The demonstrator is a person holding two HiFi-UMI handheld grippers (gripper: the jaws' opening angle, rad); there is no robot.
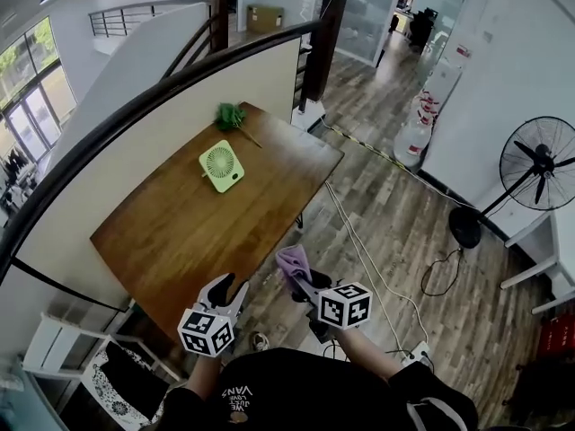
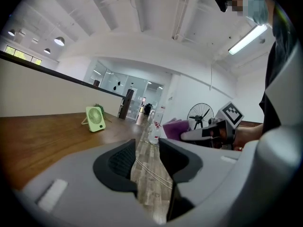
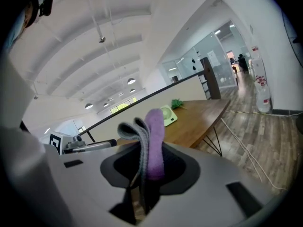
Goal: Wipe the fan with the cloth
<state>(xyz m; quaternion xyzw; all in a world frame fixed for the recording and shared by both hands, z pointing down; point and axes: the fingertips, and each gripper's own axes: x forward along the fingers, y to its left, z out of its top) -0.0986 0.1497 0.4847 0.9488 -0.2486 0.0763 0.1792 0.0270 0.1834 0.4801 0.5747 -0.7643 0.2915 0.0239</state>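
— Two tongs to enter. State of each?

— Left tongs (image 2: pixel 147 157): wide apart, nothing between, only floor (image 2: pixel 150 174) boards seen through the gap. Right tongs (image 3: pixel 149 167): clamped on the cloth (image 3: pixel 154 136).

— Cloth, details?

— Purple on one face, grey on the other, folded, standing up out of the right tongs. Held off the bench (image 1: pixel 180 223), over the floor just past its near corner.

— Fan, location?

— Small, pale green fan (image 1: pixel 221 165): on the far half of the bench, propped upright on its wire stand, leaning back a little. Well apart from both tongs and from the cloth. Touched by neither.

— Position of the tongs?

— Side by side at the near end of the bench, both pointed toward the fan, left one over the bench edge, right one over the floor. One marker cube (image 1: pixel 345 304) on each.

— Other items?

— Green tuft (image 1: pixel 231 115) with a thin stick: far corner of the bench, near the fan, not touching. Black pedestal fan (image 1: pixel 539 162): on the floor by the right-hand wall. Water bottles (image 1: pixel 415 137): stacked by the same wall, further off. Pale cable (image 1: pixel 359 241): along the floor beside the bench.
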